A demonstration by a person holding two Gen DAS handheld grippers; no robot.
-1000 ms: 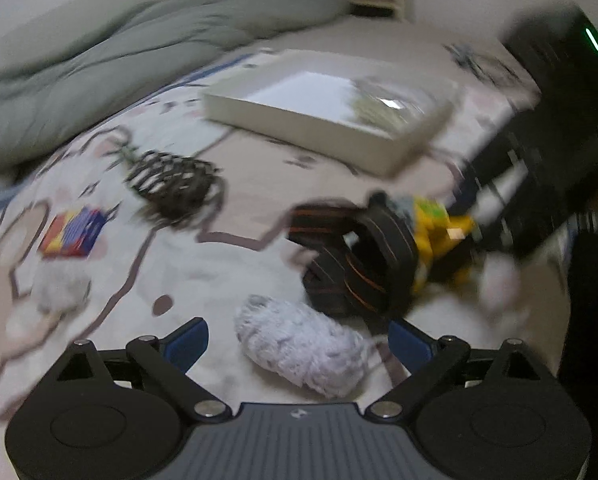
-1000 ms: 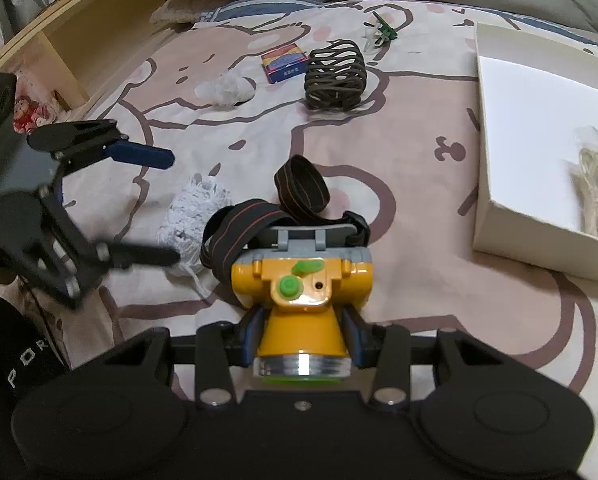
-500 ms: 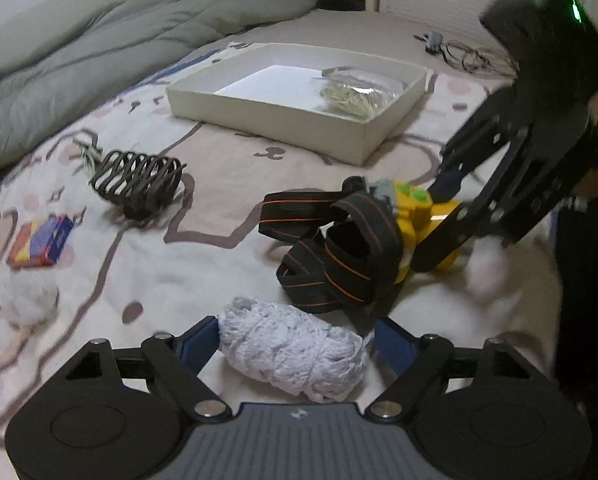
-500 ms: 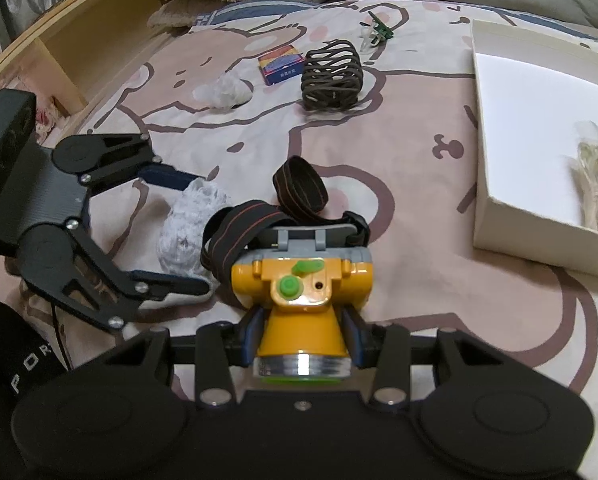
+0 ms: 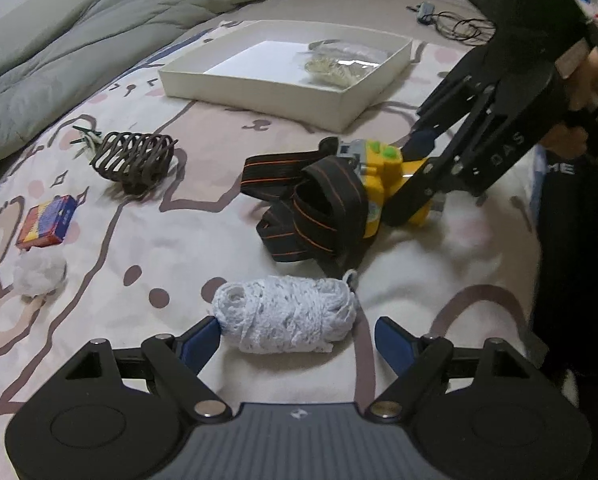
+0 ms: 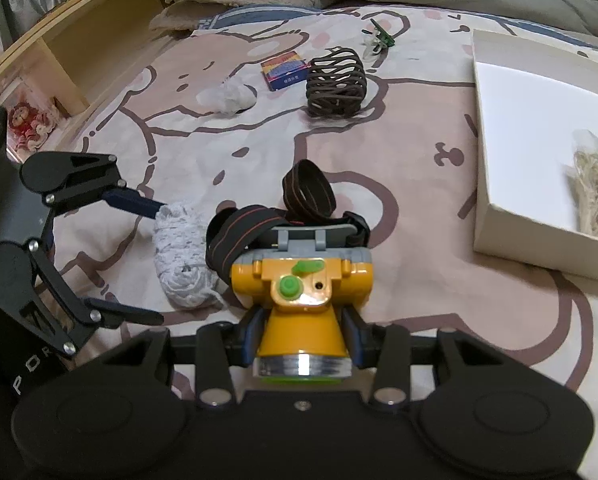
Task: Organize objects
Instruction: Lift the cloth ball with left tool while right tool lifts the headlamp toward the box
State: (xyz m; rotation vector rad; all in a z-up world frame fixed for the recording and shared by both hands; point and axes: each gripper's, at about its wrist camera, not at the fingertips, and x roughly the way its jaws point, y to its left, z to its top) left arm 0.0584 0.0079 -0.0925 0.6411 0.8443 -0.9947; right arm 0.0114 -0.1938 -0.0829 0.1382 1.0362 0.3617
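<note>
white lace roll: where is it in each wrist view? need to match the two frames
Left wrist: white lace roll low centre, between the left gripper fingers; one finger touches it, the other is apart.
Right wrist: the roll left of centre, beside the headlamp straps, between the left gripper's fingers.
Shared landmark: yellow headlamp, gripped by the right gripper; in both views the roll lies by its straps.

My left gripper (image 5: 297, 330) is tilted downward, fingers spread; jaws have just been closing, one blue finger (image 5: 203, 336) touching the white bundle between them, the other clear of it. My right gripper (image 6: 302, 334) is pitched down likewise, fingers clamped on an object. A hand (image 5: 579, 92) grips its handle.
</note>
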